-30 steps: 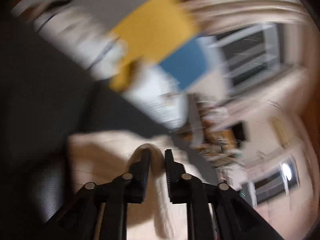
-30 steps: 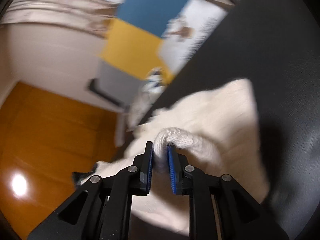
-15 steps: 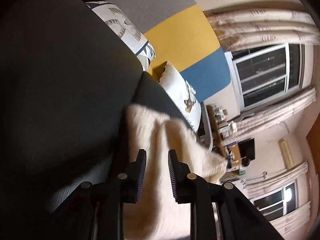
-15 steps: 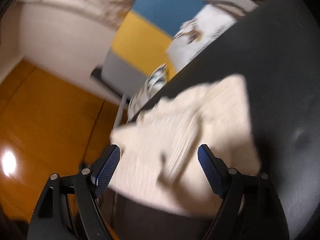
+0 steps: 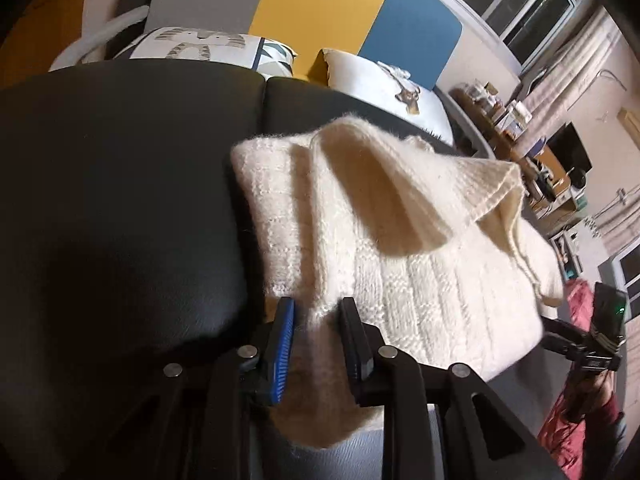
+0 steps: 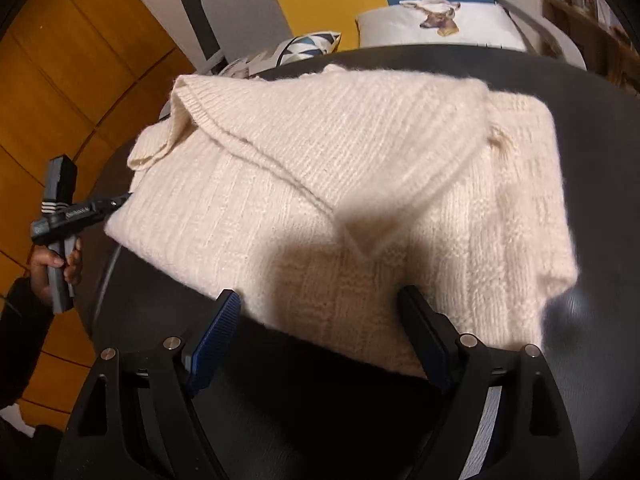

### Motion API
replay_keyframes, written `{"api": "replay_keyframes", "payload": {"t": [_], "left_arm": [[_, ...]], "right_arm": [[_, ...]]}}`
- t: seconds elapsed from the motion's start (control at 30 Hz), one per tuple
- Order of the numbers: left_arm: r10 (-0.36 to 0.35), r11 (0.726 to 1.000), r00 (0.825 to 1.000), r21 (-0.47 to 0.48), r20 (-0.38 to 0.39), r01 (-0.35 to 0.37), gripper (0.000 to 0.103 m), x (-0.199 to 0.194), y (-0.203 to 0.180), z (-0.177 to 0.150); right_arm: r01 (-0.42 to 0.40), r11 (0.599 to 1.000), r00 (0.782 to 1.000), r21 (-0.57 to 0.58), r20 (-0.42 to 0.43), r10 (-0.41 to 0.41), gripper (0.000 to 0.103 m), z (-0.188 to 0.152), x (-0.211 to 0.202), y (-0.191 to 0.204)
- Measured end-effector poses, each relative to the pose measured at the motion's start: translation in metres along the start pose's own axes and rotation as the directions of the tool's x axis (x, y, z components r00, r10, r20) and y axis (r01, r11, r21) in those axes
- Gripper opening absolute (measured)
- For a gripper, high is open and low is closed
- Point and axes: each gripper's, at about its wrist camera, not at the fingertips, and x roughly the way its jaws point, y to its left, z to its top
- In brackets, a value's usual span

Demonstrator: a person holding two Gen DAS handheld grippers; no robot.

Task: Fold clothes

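A cream knitted sweater (image 5: pixel 400 264) lies folded on the black leather cushion (image 5: pixel 120 200), with one flap doubled over its body. My left gripper (image 5: pixel 317 320) hovers at the sweater's near edge. Its jaws stand a little apart, with the fuzzy hem lying loose between and below them. In the right wrist view the sweater (image 6: pixel 340 168) fills the middle. My right gripper (image 6: pixel 320 308) stands wide open just short of its near edge, holding nothing. The left gripper (image 6: pixel 120 200) also shows at the sweater's far-left edge, held by a hand.
Two printed pillows (image 5: pixel 200 44) (image 5: pixel 384 80) lean on a backrest of grey, yellow and blue panels (image 5: pixel 320 12). A cluttered desk (image 5: pixel 532 152) and windows are at the right. Orange wooden floor (image 6: pixel 52 100) lies beyond the cushion's left edge (image 6: pixel 100 280).
One second ago each gripper was shut on a raised fold of the sweater. Both have let go, the right opening wide, and the sweater now lies flat and folded.
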Motion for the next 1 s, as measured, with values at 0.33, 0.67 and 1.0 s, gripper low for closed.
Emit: {"api": "replay_keyframes", "payload": {"t": [0.33,0.67,1.0], "left_arm": [[-0.242,0.937,0.968,-0.242,0.064,0.250,0.025,-0.067,0.035,-0.079],[-0.405,0.843,0.906,-0.332,0.126,0.423,0.040,-0.052,0.024,-0.042],[-0.437,0.835,0.892,-0.316,0.116,0.451,0.027,-0.045,0.014,-0.028]], "right_arm": [[-0.161,0.978,0.986,0.135,0.063,0.153,0.084,-0.066,-0.049,0.008],[-0.323,0.916,0.932,0.237,0.246,0.265,0.086,-0.059,-0.077,-0.009],[-0.263,0.932,0.958,0.248,0.181,0.222,0.086,-0.062,-0.048,0.010]]}}
